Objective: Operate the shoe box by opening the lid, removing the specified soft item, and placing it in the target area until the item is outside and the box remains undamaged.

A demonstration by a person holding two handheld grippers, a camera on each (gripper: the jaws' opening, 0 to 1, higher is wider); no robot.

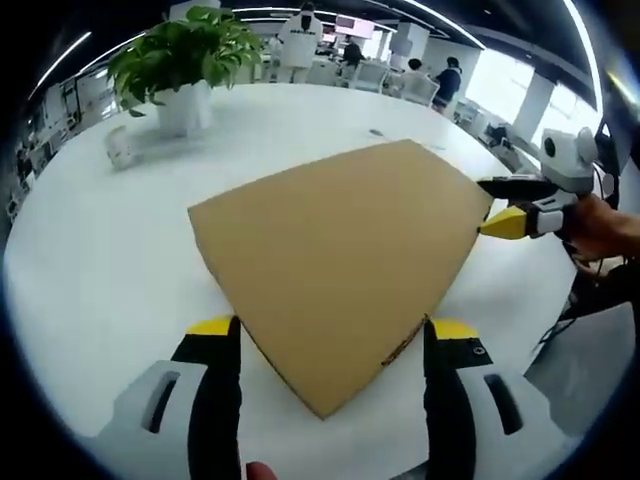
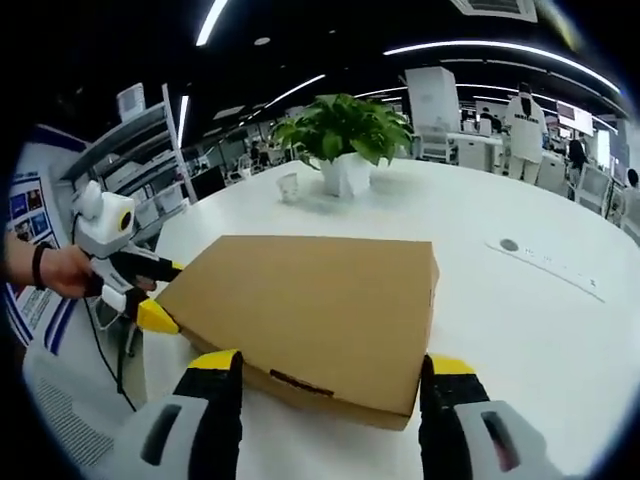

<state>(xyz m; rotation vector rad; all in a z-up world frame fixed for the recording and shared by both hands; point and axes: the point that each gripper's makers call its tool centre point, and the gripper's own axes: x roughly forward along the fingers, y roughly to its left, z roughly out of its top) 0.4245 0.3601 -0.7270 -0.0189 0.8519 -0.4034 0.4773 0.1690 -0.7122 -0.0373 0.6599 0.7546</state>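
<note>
A closed brown cardboard shoe box (image 1: 335,255) lies flat on the white table (image 1: 100,280), lid down. My left gripper (image 1: 332,327) is open, its yellow-tipped jaws straddling the box's near corner. From the right, my right gripper (image 1: 487,207) reaches the box's far right corner, one jaw above the lid edge and one below. In the right gripper view the same box (image 2: 310,310) sits ahead, and my right gripper (image 2: 332,362) is open around its near edge. A hand holds the left gripper (image 2: 172,296) at the box's left corner.
A potted green plant (image 1: 185,60) in a white pot stands at the table's far side, with a small white cup (image 1: 122,148) beside it. A small round disc (image 2: 510,244) lies on the table. Desks and several people fill the background.
</note>
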